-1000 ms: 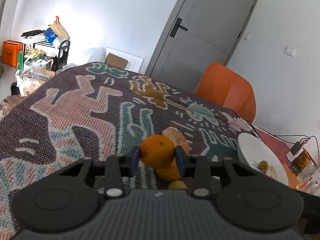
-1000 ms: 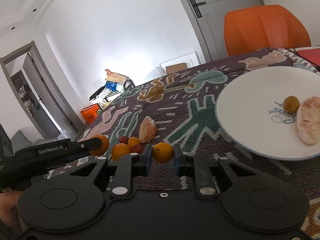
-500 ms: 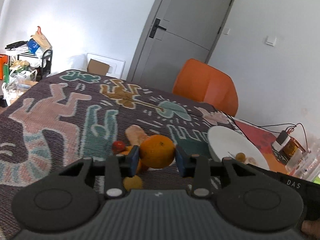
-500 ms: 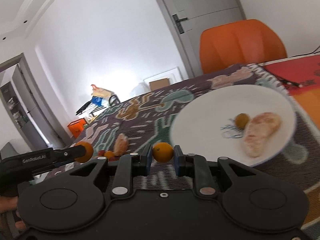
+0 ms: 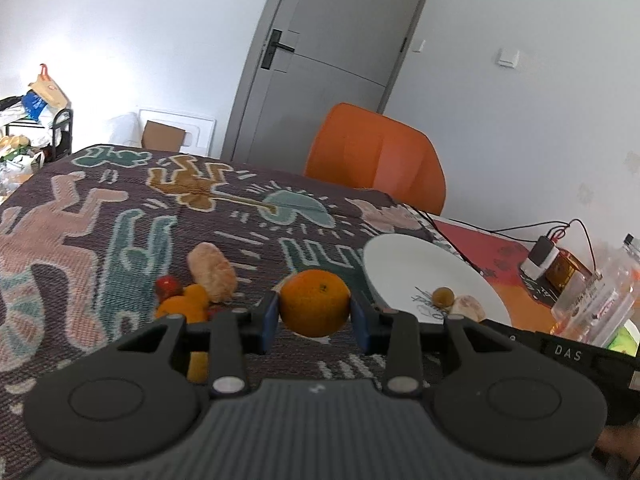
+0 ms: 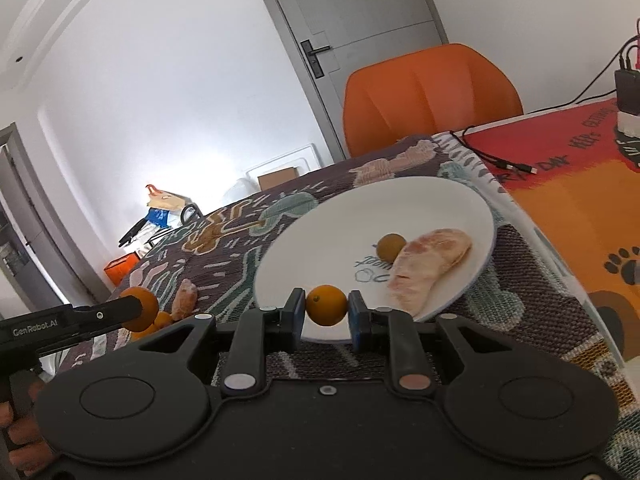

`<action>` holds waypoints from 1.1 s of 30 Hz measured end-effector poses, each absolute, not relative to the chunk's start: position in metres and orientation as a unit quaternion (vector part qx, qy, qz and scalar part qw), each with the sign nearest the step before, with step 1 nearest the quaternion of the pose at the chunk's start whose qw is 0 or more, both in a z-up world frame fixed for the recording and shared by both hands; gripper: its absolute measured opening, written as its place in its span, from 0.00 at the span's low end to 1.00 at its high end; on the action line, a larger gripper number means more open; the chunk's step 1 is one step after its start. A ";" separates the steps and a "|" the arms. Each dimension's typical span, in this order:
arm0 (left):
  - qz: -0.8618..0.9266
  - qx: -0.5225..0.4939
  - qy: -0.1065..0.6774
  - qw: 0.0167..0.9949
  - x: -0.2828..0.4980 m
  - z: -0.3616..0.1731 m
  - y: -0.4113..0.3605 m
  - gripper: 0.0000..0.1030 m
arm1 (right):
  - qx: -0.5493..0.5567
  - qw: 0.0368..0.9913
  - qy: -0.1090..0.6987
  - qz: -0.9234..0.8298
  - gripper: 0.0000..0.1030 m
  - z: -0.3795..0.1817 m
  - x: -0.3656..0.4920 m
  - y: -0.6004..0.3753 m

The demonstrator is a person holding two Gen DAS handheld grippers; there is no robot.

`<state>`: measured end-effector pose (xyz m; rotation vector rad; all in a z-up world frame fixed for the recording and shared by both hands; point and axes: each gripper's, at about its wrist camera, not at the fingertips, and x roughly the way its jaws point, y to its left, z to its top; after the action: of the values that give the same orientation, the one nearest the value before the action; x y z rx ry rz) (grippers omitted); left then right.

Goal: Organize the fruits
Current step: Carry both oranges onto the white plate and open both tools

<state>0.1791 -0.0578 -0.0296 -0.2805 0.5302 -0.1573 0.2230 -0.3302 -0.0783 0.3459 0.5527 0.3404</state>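
Observation:
My left gripper [image 5: 314,318] is shut on a large orange [image 5: 314,303], held above the patterned cloth, left of the white plate [image 5: 400,248]. From the right wrist it shows at the left with that large orange [image 6: 142,306]. My right gripper [image 6: 326,316] hangs over the near rim of the plate [image 6: 320,240]; its jaws are opening, with a small orange [image 6: 326,311] between the pads and still touching them. On the plate lie a small brownish round fruit [image 6: 391,246] and a peeled pink segment [image 6: 430,264].
On the cloth left of the plate lie a peeled segment [image 5: 212,270], a small red fruit [image 5: 168,285] and oranges [image 5: 182,308]. An orange chair [image 5: 376,156] stands behind the table. Cables and a black device [image 5: 542,252] lie at the right, by a plastic bottle [image 5: 592,300].
Both grippers have swung right with their oranges, from the fruit pile toward the plate. The right gripper now hangs over the plate's near rim, and its orange sits slightly lower between the pads.

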 end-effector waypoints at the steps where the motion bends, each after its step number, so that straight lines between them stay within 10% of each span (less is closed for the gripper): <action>1: -0.080 -0.135 0.262 0.952 0.180 -0.030 -0.061 0.36 | 0.168 0.933 0.267 0.171 0.33 -0.078 0.222 -0.331; 27: -0.159 -0.072 0.280 0.944 0.226 -0.027 -0.154 0.36 | 0.202 0.937 0.240 0.155 0.41 -0.079 0.201 -0.368; 33: -0.152 -0.068 0.268 0.949 0.224 -0.021 -0.155 0.50 | 0.203 0.937 0.241 0.154 0.42 -0.078 0.198 -0.369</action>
<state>0.2244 -0.1547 -0.0206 -0.1374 0.5455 -0.3094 0.1981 -0.3695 -0.0780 0.4146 0.4917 0.3139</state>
